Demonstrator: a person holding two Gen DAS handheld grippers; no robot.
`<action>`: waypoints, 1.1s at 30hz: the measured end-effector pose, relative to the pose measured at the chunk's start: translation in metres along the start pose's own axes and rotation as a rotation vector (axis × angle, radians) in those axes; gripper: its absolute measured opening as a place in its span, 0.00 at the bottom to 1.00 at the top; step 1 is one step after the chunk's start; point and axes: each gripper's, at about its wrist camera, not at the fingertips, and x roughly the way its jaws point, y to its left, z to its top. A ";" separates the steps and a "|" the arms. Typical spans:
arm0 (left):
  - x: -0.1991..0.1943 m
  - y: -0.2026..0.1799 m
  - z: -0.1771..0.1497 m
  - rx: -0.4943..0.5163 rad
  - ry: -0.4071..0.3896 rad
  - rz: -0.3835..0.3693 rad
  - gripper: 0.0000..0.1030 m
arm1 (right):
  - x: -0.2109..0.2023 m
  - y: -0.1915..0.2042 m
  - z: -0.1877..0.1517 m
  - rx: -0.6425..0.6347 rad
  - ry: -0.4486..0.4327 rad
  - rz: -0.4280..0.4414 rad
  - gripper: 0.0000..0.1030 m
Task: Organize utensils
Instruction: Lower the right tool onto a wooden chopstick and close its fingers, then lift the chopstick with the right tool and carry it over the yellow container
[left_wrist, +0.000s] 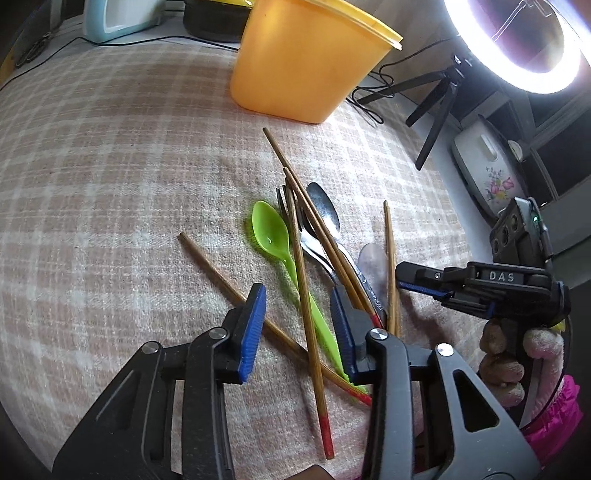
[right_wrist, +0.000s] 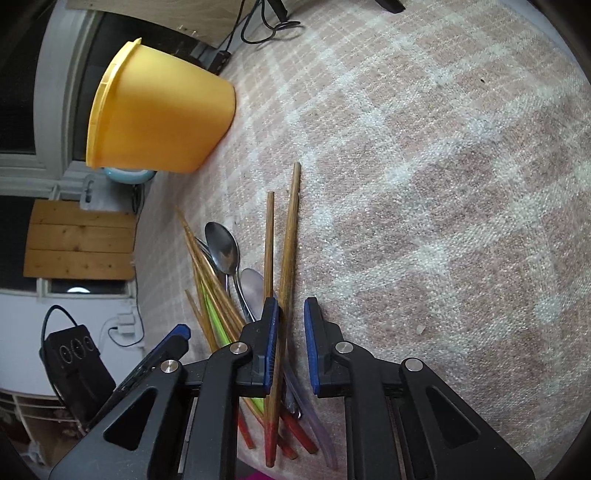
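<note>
Home room, plaid blanket (left_wrist: 110, 177) over the counter, ring light (left_wrist: 517, 44) and floral appliance (left_wrist: 487, 173) beside it, window (right_wrist: 22, 92) behind

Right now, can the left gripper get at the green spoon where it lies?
Probably yes. The left gripper is open right over the green spoon, whose handle runs between its jaws. But one chopstick lies across that handle, so a clean grab may drag it along.

Six wooden chopsticks (left_wrist: 309, 291) with red ends are counted on the checked cloth. One green plastic spoon (left_wrist: 271, 232) is present. One clear plastic spoon (left_wrist: 373, 264) is present. One metal spoon (left_wrist: 324, 210) is plainly seen; further metal cutlery beneath the chopsticks cannot be counted. One yellow container (left_wrist: 299, 62) is present. One ring light (left_wrist: 517, 40) is counted.
</note>
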 end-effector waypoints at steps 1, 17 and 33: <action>0.000 0.000 -0.001 -0.003 0.001 -0.002 0.34 | 0.002 0.002 0.002 0.000 0.006 -0.002 0.12; 0.029 0.000 0.006 -0.090 0.031 0.041 0.13 | 0.025 0.034 0.021 -0.146 0.125 -0.077 0.12; 0.012 -0.003 0.010 -0.079 -0.025 0.071 0.04 | 0.010 0.051 0.017 -0.248 0.059 -0.087 0.05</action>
